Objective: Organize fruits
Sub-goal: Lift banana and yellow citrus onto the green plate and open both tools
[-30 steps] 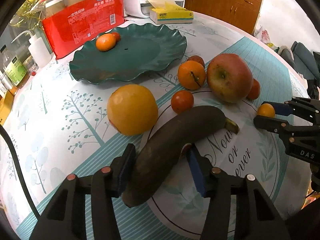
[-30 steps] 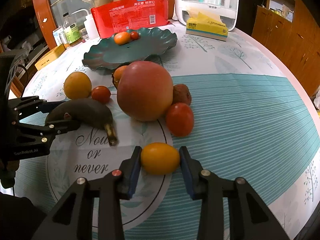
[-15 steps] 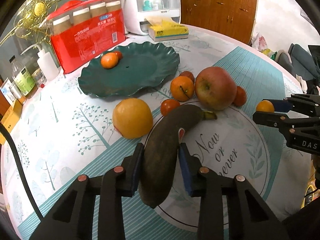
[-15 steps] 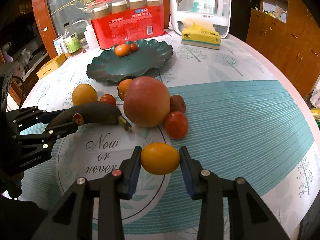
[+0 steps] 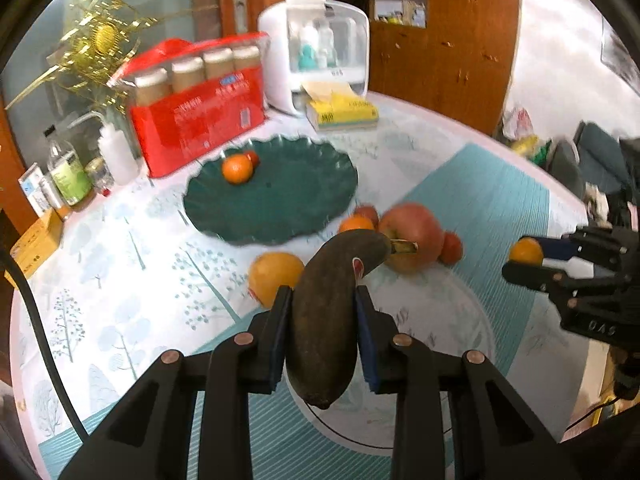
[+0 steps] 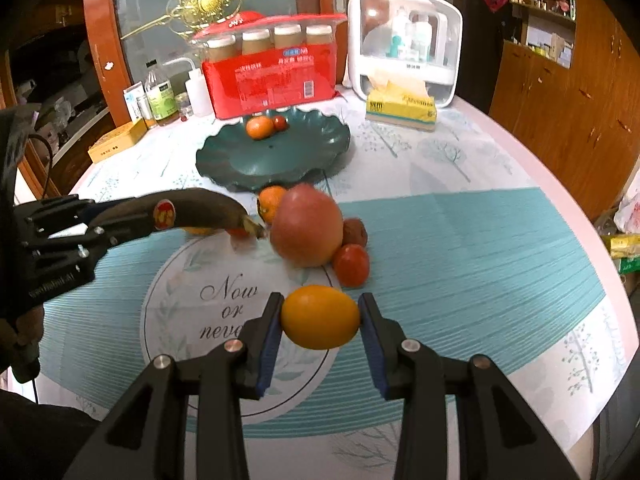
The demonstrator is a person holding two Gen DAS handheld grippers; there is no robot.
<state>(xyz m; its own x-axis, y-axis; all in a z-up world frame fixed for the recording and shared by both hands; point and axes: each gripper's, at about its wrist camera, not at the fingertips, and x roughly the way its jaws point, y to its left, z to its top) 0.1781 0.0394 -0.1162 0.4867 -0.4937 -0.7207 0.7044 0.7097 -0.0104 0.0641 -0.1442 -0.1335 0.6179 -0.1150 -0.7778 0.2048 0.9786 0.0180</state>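
Observation:
My left gripper (image 5: 322, 294) has a dark, overripe banana (image 5: 328, 320) across its pads, jaws closing tight on it, and it hangs above the table. In the right wrist view the banana (image 6: 188, 210) sticks out toward a big red apple (image 6: 306, 224). A small yellow-orange fruit (image 6: 320, 317) is clamped in my right gripper (image 6: 320, 302), clear of the cloth. The dark green wavy plate (image 5: 288, 200) lies beyond, with a small orange (image 5: 237, 170) and a red fruit (image 5: 252, 157) on it.
On the cloth stay a large orange (image 5: 274, 274), a mandarin (image 6: 272, 204), a red tomato (image 6: 352, 265) and a brownish fruit (image 6: 355, 233) around the apple. A red carton (image 6: 272, 80), bottles (image 6: 162, 98), a tissue box (image 6: 402, 106) and a white case (image 6: 404, 40) line the far edge.
The left jaws shut on the banana and lifted it off the table, its stem swinging up toward the apple. The right gripper also rose with the yellow fruit still in it.

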